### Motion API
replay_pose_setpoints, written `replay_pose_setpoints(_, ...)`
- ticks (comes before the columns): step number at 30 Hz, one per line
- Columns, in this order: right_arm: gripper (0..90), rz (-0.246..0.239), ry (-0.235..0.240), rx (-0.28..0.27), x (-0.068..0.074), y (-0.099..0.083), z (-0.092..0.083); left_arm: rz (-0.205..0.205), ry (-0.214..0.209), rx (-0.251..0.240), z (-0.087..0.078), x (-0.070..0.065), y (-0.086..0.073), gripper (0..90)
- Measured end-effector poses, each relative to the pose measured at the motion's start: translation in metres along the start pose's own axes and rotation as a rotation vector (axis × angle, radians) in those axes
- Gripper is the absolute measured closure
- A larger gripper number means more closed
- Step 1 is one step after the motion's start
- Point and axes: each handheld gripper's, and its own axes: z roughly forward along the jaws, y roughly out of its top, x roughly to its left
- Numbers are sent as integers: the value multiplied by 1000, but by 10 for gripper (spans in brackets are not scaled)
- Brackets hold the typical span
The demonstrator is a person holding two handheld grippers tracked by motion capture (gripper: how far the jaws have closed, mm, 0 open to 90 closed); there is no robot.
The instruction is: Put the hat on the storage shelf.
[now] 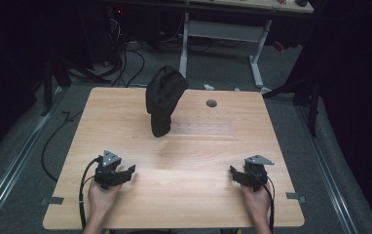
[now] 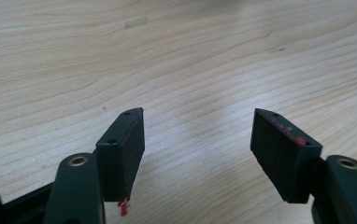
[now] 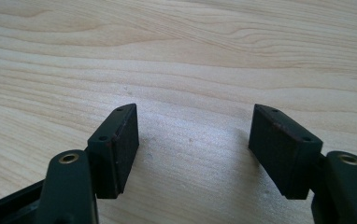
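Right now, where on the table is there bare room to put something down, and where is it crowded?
The table is mostly bare. Free patches: the wide wood between the left gripper and the right gripper, and the right side past the round hole. The only crowded spot is the far middle, where the dark cloth bundle lies. Both grippers are open over bare wood.

I count one dark cloth bundle (image 1: 163, 100) on one wooden bench (image 1: 198, 195), and two tongs: the left tongs (image 1: 125, 171) and the right tongs (image 1: 233, 171).

A lab: bare wooden test table (image 1: 184, 195), floor cables (image 1: 125, 63), dark curtained surroundings
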Motion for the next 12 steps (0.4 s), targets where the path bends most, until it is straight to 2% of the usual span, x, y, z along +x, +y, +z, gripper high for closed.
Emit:
replay_pose_setpoints(2, 333, 0, 0, 0, 0, 0, 0, 18, 31, 19, 5, -2, -3, 330)
replay_pose_setpoints(4, 332, -2, 0, 0, 0, 0, 0, 25, 44, 19, 5, -3, -3, 307)
replay_pose_setpoints(12, 332, -2, 0, 0, 0, 0, 0, 18, 37, 24, 5, -2, -3, 292)
